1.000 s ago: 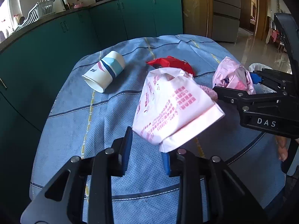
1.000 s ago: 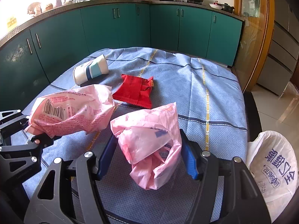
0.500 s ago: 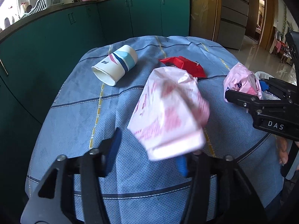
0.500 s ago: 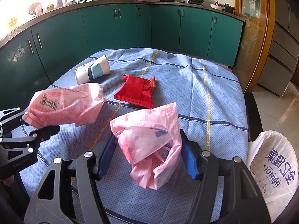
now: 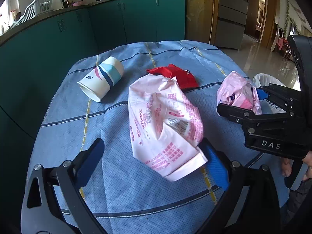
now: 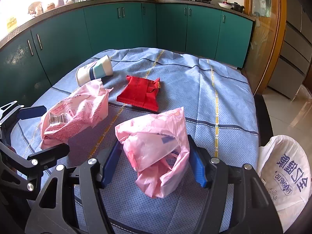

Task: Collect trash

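A pink printed wrapper (image 5: pixel 165 124) lies on the blue tablecloth (image 5: pixel 120 187), its near end between my left gripper's (image 5: pixel 156 161) wide-open jaws, against the right pad. It also shows in the right wrist view (image 6: pixel 76 113). My right gripper (image 6: pixel 154 167) is shut on a crumpled pink plastic bag (image 6: pixel 158 148), also seen in the left wrist view (image 5: pixel 239 93). A red wrapper (image 6: pixel 140 93) and a tipped paper cup (image 6: pixel 95 73) lie further back.
A white plastic bag (image 6: pixel 286 175) hangs open off the table's right edge. Green kitchen cabinets (image 6: pixel 117 29) curve around the back and left. The floor (image 5: pixel 269 58) lies beyond the table at right.
My left gripper opened and let go of the pink printed wrapper, which dropped onto the cloth. The right gripper stayed still with its bag.
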### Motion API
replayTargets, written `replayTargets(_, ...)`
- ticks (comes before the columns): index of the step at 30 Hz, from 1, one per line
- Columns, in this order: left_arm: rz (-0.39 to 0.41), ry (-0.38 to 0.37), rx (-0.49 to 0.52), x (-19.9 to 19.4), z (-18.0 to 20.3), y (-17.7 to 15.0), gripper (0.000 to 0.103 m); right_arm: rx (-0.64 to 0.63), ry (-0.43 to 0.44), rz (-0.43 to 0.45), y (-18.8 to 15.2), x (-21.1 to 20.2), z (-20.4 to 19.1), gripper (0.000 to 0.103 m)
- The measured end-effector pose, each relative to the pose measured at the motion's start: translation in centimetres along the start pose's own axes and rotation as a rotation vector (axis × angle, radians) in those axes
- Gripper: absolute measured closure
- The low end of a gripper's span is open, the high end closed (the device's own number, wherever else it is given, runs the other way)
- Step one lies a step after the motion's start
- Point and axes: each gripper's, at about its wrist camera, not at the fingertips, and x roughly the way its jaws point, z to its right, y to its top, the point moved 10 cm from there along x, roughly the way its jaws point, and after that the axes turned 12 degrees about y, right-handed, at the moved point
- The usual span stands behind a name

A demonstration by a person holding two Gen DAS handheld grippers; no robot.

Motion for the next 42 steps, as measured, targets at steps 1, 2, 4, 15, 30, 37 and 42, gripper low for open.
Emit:
replayTargets(1,-0.003,-0.006,0.002,0.0,0.2,0.1,0.006,0.000,-0.001,0.001,0.0,0.0,0.0,0.039)
replayTargets(2,-0.003,-0.013,0.001,-0.1,0.4,0.2,0.006,0.001,-0.001,0.001,0.0,0.0,0.0,0.039)
replayTargets(4,0.001,-0.028,0.000,-0.4,0.8,0.2,0.005,0.004,-0.003,0.002,0.0,0.0,0.1,0.039)
replayTargets(15,-0.027,-0.040,0.026,1.1,2.3,0.2,0.024,0.020,-0.015,0.009,0.1,-0.1,0.5,0.039)
replayTargets(30,0.017,-0.074,-0.001,-0.1,2.3,0.5,0.078,0.040,-0.024,0.036,0.2,-1.0,1.2,0.039)
replayTargets(37,0.032,-0.051,0.009,-1.3,1.2,-0.4,0.020,0.040,-0.027,0.034,0.2,-1.1,1.2,0.039)
replayTargets(42,0.075,-0.004,0.027,-1.9,-0.2,-0.3,0.009,0.045,-0.032,0.028,0.1,-1.0,1.4,0.039)
